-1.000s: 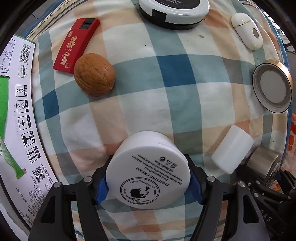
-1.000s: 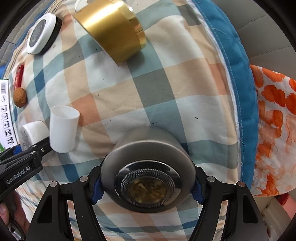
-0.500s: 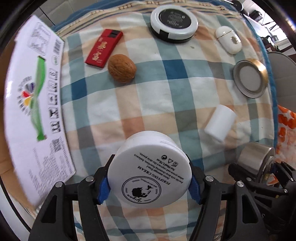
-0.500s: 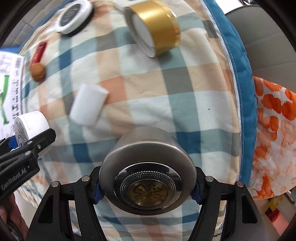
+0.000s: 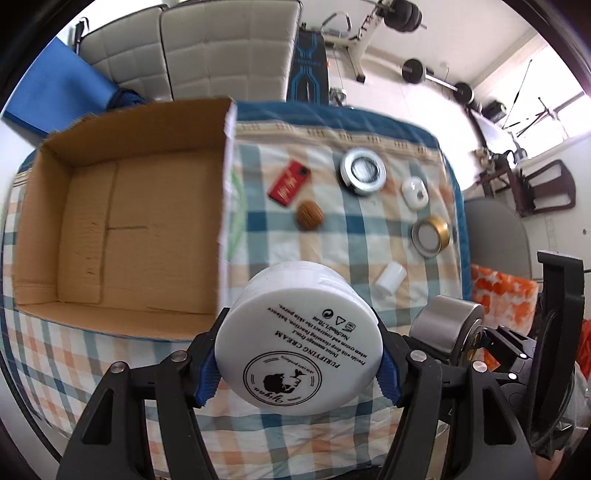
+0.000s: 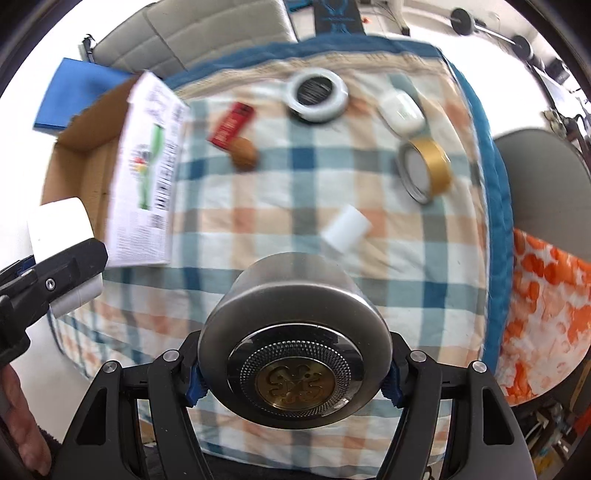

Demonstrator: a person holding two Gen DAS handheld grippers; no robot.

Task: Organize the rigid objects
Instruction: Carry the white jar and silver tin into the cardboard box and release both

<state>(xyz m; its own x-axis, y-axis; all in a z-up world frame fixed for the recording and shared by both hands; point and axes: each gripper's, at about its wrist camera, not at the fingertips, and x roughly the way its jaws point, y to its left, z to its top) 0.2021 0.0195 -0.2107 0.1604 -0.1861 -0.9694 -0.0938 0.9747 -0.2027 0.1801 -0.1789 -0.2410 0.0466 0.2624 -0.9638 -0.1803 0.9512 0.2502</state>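
My left gripper (image 5: 297, 373) is shut on a white cream jar (image 5: 299, 343), held high above the checked cloth, its printed base facing the camera. My right gripper (image 6: 293, 382) is shut on a round silver tin (image 6: 295, 343) with a brass emblem; that tin (image 5: 445, 326) also shows at the right of the left wrist view. An open cardboard box (image 5: 114, 229) stands at the left of the table. On the cloth lie a red packet (image 5: 289, 182), a walnut (image 5: 310, 215), a black-and-white round case (image 5: 363, 172), a white earbud case (image 5: 414, 192), a gold-rimmed lid (image 5: 430, 236) and a small white cylinder (image 5: 390, 277).
The checked cloth (image 5: 354, 236) has a blue quilted border. A grey chair (image 5: 495, 240) and an orange patterned fabric (image 5: 502, 291) lie to the right. White sofa cushions (image 5: 221, 48) and gym equipment (image 5: 373, 22) stand behind. A hand (image 6: 26, 417) shows at the lower left of the right wrist view.
Both grippers have risen well above the cloth with the jar and the tin held. The views widened: the box's inside and the room behind now show. The loose objects stayed put.
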